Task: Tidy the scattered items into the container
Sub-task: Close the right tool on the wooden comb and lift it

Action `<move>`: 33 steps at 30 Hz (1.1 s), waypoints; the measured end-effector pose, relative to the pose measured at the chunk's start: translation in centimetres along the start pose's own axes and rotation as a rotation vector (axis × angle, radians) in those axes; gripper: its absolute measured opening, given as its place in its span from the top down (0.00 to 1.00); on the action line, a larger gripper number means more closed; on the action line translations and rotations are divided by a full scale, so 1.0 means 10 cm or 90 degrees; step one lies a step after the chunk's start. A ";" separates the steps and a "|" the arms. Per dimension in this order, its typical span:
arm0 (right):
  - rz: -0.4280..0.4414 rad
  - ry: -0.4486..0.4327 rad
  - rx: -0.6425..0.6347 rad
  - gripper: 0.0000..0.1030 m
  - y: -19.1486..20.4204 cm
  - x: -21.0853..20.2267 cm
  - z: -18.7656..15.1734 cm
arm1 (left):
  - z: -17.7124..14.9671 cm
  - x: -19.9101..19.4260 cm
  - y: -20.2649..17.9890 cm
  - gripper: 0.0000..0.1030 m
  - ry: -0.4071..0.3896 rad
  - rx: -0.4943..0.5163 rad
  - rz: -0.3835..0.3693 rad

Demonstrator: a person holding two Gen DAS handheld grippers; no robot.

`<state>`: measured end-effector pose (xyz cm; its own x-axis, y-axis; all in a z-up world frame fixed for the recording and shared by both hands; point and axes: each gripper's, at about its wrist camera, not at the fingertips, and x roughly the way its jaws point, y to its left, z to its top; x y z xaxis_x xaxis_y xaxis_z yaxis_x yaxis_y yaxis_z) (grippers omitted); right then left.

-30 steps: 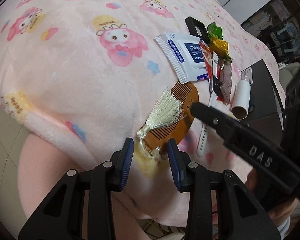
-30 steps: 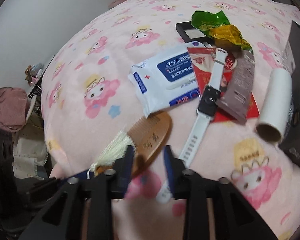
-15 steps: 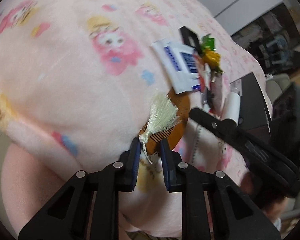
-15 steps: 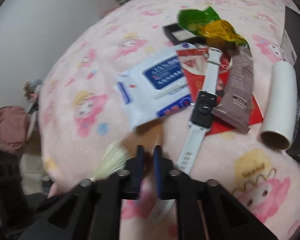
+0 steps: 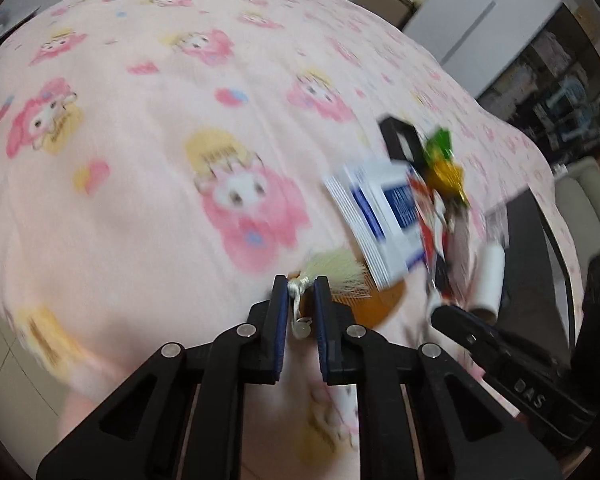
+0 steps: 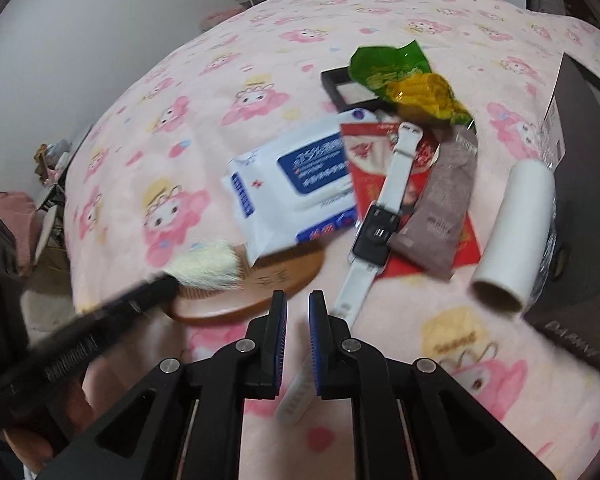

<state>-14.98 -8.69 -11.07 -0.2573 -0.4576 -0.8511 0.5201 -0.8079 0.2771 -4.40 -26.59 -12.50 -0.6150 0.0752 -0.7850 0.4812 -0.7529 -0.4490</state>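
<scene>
Right wrist view, by size: pink blanket (image 6: 148,128); dark container (image 6: 580,184) at right edge; wooden comb (image 6: 256,284) beside wipes pack (image 6: 296,184). Left gripper (image 5: 301,284) closing, pinching comb's tassel cord (image 5: 298,292). Right gripper (image 6: 297,300) opening, nothing between its jaws.

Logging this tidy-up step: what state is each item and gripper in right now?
left gripper: jaws closing on the comb tassel cord.
right gripper: jaws opening, nothing between them.
comb: one end under wipes pack.
wipes pack: flap closed.
watch: unbuckled, screen dark.
paper tube: lying on its side.
</scene>
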 end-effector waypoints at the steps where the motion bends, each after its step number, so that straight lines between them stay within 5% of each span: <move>1: -0.001 -0.002 0.004 0.75 0.01 0.00 0.05 | 0.02 -0.01 0.05 0.79 0.004 -0.017 -0.022; 3: 0.004 -0.002 0.007 0.55 0.02 0.05 0.12 | -0.03 0.00 0.11 0.63 0.004 -0.042 -0.044; 7: 0.010 0.029 0.004 0.51 -0.02 0.37 0.19 | -0.23 0.10 0.14 0.67 0.010 -0.044 -0.027; 12: -0.004 0.001 0.000 0.38 0.02 0.58 0.23 | -0.16 0.24 0.19 0.68 0.034 -0.065 -0.053; 14: -0.006 0.002 -0.034 0.42 0.15 0.59 0.22 | -0.17 0.22 0.23 0.69 0.035 -0.073 -0.066; 15: 0.014 0.008 -0.039 0.53 0.19 0.59 0.20 | -0.17 0.19 0.24 0.69 0.030 -0.074 -0.071; 21: 0.030 -0.007 -0.011 0.67 0.13 0.33 0.04 | -0.23 0.08 0.20 0.69 0.028 -0.057 -0.116; 27: 0.021 -0.032 0.017 0.69 -0.11 -0.26 -0.38 | -0.57 0.04 -0.08 0.67 0.082 -0.030 -0.184; 33: 0.010 -0.031 0.098 0.69 -0.58 -0.68 -0.94 | -0.83 0.17 -0.56 0.69 0.155 0.042 -0.203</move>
<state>-8.60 2.60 -11.04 -0.2916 -0.4846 -0.8247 0.3940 -0.8465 0.3581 -2.96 -16.78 -14.87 -0.5575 0.4580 -0.6924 0.2446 -0.7064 -0.6642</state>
